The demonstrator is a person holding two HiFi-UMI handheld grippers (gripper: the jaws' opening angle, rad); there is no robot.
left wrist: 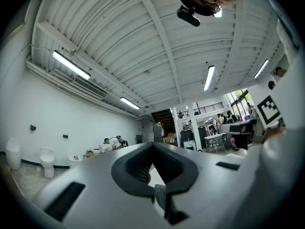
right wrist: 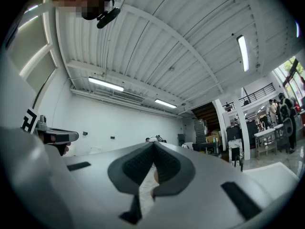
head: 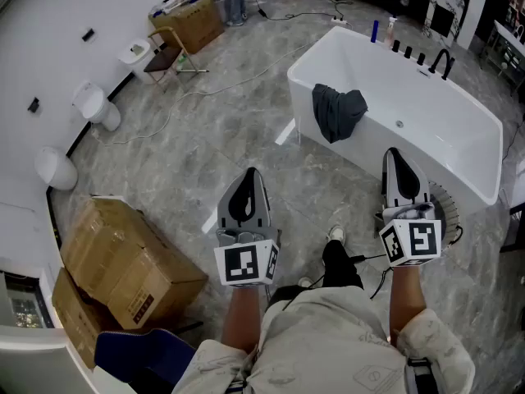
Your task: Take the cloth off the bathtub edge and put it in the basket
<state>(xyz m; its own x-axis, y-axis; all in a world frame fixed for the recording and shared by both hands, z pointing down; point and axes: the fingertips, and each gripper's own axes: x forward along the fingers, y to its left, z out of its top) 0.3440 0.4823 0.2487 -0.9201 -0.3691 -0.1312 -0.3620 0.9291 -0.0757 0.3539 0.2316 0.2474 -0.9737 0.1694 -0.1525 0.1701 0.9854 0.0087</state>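
Observation:
A dark grey cloth (head: 338,112) hangs draped over the near edge of the white bathtub (head: 426,130), at the upper right of the head view. A round mesh basket (head: 448,209) stands on the floor by the tub's near corner, partly hidden behind my right gripper. My left gripper (head: 251,174) and right gripper (head: 394,153) are held side by side in front of me, well short of the cloth. Both are shut with nothing between the jaws. In the left gripper view the left gripper (left wrist: 153,144) points out across the room, and in the right gripper view so does the right gripper (right wrist: 153,144).
Cardboard boxes (head: 123,261) are stacked at the lower left. Toilets (head: 96,105) line the left wall, with a folding chair (head: 170,54) further back. A cable (head: 238,79) runs over the marble floor. Bottles and a black tap (head: 443,60) stand on the tub's far rim.

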